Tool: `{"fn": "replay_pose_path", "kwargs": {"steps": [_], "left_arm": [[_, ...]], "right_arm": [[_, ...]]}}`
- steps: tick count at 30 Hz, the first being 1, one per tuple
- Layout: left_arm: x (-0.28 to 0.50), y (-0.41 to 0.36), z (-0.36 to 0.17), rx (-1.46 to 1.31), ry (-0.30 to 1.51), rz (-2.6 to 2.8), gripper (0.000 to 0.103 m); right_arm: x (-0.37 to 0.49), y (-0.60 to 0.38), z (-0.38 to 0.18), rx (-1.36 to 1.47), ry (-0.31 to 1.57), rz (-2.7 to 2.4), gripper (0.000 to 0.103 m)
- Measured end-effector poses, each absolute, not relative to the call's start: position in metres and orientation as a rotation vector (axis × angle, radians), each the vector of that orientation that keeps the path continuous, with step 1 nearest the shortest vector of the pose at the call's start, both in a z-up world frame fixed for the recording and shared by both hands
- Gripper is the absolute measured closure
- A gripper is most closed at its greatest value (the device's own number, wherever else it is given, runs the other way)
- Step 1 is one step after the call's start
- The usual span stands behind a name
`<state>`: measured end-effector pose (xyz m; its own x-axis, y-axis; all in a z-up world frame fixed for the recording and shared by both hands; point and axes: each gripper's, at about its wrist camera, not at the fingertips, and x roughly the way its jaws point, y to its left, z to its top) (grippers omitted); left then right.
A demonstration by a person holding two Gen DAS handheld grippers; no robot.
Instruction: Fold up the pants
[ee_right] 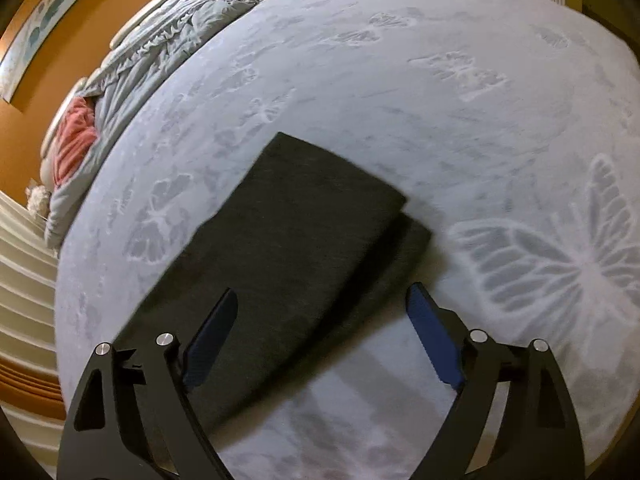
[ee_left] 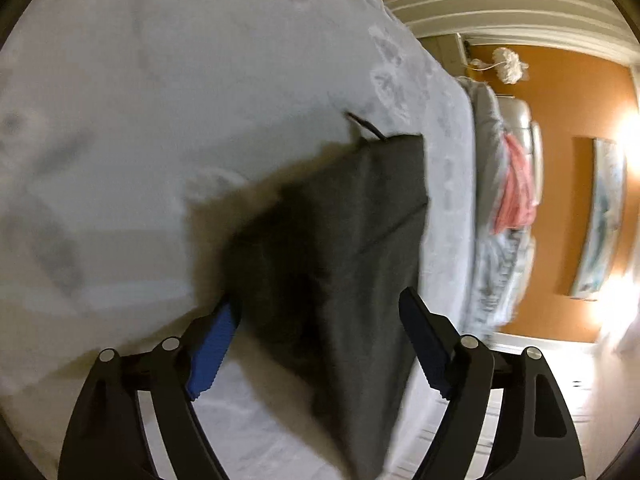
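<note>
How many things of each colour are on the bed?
Dark grey: 1, the pants, folded on the pale butterfly blanket.
Pink: 1, a cloth by the head of the bed.
Grey: 1, a rumpled quilt there.
Total: 3, not counting the blanket.

Dark pants (ee_left: 340, 240) (blurred, seemingly folded) on bedspread (ee_left: 140, 120)
</note>
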<state>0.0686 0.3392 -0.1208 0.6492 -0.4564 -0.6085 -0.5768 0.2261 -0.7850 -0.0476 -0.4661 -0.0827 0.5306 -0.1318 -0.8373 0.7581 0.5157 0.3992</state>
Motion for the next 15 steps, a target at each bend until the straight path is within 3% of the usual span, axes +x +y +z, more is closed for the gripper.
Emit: {"fn": "replay_pose_path", "kwargs": {"steps": [1,3,4,7,10,13,15], "left_arm": [[0.075,0.337,-0.126,-1.435,0.933,0.073,0.028],[0.088,0.338,-0.129,-1.4,0.937,0.078,0.063],[0.096,0.339,-0.123,-1.353,0.939,0.057,0.09],[0.102,0.338,-0.081,-1.25,0.857,-0.021,0.09],[0.109,0.332,-0.044,-1.018,0.858,-0.024,0.089],[0.115,0.355,-0.105,-1.07,1.083,0.164,0.088],[0.105,0.365,-0.127,-1.223,1.071,0.15,0.087]], "right_arm": [[-0.046,-0.465,-0.083,0.871,0.837,-0.622,0.025],[-0.041,-0.464,-0.084,0.87,0.825,-0.606,0.057],[-0.038,-0.465,-0.085,0.874,0.829,-0.586,0.097],[-0.043,-0.474,-0.074,0.978,0.739,-0.534,0.098],[-0.057,-0.47,-0.028,0.926,0.605,-0.442,0.098],[-0.053,-0.468,-0.051,0.831,0.753,-0.484,0.097],[-0.051,-0.468,-0.096,0.872,0.914,-0.489,0.098]]}}
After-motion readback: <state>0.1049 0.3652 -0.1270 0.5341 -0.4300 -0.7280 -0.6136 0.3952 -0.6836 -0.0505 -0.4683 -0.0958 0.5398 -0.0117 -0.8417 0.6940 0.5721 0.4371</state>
